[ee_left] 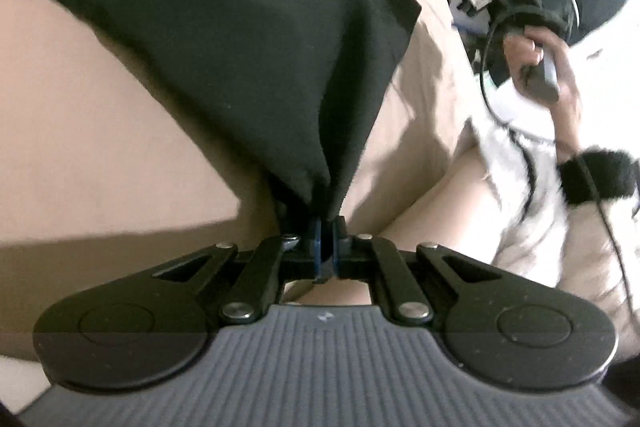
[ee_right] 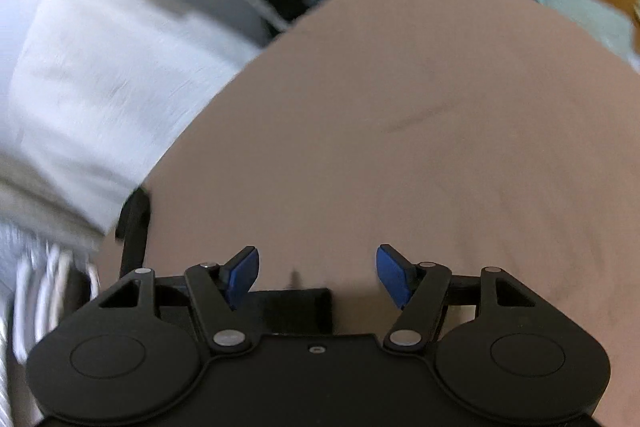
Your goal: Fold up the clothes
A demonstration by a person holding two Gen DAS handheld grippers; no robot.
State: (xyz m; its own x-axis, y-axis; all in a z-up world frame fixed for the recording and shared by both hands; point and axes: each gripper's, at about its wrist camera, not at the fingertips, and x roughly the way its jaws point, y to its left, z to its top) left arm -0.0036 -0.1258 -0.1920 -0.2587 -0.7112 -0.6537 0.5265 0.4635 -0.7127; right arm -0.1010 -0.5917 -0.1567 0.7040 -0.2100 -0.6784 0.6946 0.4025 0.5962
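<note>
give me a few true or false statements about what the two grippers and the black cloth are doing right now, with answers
1. The left gripper is shut on the black cloth. True.
2. The right gripper holds a corner of the same cloth. False: its blue pads stand apart with nothing between them.
3. The black cloth lies over a tan sheet. True.
4. The right gripper points at a red sheet. False: the sheet below it is tan.
5. A hand shows in the left wrist view, gripping a dark handle. True.
</note>
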